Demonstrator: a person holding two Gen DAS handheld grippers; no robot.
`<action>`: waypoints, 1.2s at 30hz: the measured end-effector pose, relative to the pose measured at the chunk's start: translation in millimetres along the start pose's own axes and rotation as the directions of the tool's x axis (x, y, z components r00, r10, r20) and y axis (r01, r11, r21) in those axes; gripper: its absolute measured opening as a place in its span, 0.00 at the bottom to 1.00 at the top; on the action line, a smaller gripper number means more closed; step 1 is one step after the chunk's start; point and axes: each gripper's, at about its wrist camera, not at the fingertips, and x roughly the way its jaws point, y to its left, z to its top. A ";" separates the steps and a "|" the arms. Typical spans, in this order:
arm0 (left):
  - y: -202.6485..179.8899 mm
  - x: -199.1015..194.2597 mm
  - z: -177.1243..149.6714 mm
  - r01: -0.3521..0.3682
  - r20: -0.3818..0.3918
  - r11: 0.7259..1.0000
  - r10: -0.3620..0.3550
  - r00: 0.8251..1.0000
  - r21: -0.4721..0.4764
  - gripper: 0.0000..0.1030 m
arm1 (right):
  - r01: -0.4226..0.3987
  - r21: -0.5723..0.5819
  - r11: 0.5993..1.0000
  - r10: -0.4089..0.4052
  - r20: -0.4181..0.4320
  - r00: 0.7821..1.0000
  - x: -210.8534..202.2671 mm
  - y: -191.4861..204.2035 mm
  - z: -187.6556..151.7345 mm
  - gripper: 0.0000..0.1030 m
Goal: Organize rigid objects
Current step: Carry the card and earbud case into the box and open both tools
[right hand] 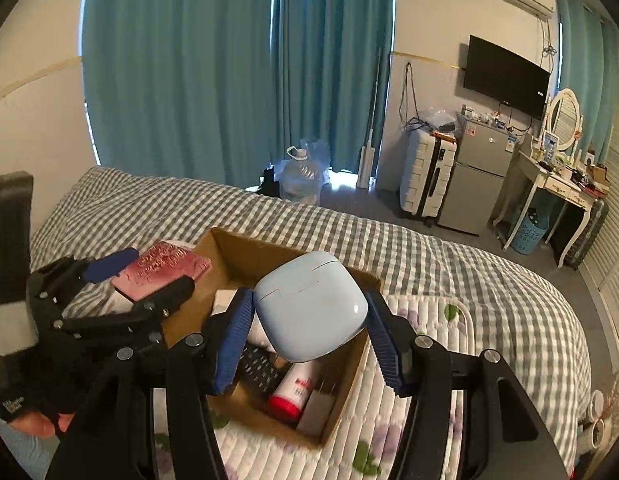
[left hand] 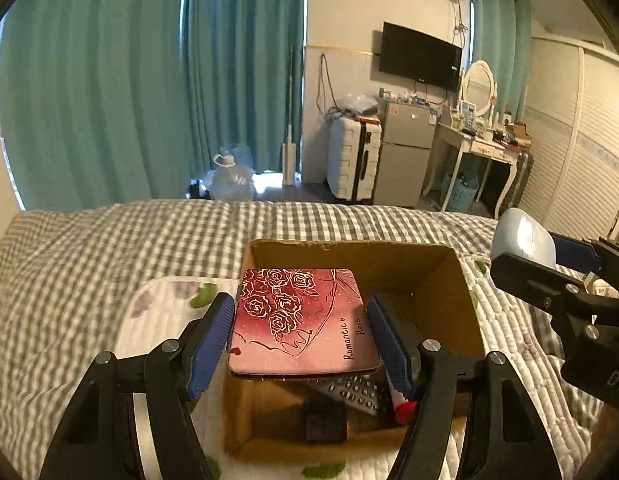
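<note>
My left gripper (left hand: 301,336) is shut on a flat pink tin printed with roses (left hand: 301,316), held level above the near left part of an open cardboard box (left hand: 349,252) on the bed. My right gripper (right hand: 309,332) is shut on a pale blue earbud case (right hand: 309,304), held over the same box (right hand: 237,252). In the left wrist view the right gripper (left hand: 549,268) and its case (left hand: 523,238) show at the right edge. The right wrist view has the left gripper (right hand: 145,276) and tin (right hand: 161,270) at its left. Inside the box lie a remote (left hand: 357,394), a dark block (left hand: 323,420), a red-capped bottle (right hand: 293,392) and a white plug (right hand: 317,408).
The box rests on a white floral mat (right hand: 421,360) over a grey checked bed cover (left hand: 109,240). Beyond the bed are teal curtains (left hand: 109,80), a white suitcase (left hand: 353,160), a small fridge (left hand: 405,152) and a dressing table (left hand: 477,148). A person's hand (right hand: 33,420) grips the left tool.
</note>
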 end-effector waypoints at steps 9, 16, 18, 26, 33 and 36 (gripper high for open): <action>-11.4 68.4 -1.1 0.049 -0.101 0.998 -0.047 0.994 0.024 0.68 | -0.005 -0.004 1.000 0.005 -0.028 1.000 49.3 -20.8 2.6 0.55; -9.7 81.2 -5.6 0.049 -0.117 0.999 -0.051 0.992 -0.022 0.69 | -0.017 0.000 1.000 0.017 -0.043 0.999 66.0 -27.4 -0.7 0.55; -6.5 75.9 -2.7 0.068 -0.106 0.997 -0.073 0.992 -0.047 0.69 | -0.022 -0.004 1.000 0.022 -0.049 0.999 66.7 -28.3 -2.1 0.55; 5.3 45.4 10.4 0.043 -0.079 0.998 -0.046 0.996 -0.050 0.69 | -0.016 -0.029 0.999 0.014 -0.069 0.998 54.6 -19.7 -0.8 0.55; 19.4 26.4 15.1 -0.002 -0.028 1.000 0.003 1.000 0.022 0.69 | -0.033 0.045 0.998 0.038 -0.119 0.992 77.8 -16.6 -3.7 0.55; 23.1 28.4 11.7 0.001 -0.021 0.998 0.000 1.000 0.061 0.69 | -0.014 0.039 0.999 0.020 -0.149 0.989 99.6 -12.8 -6.0 0.55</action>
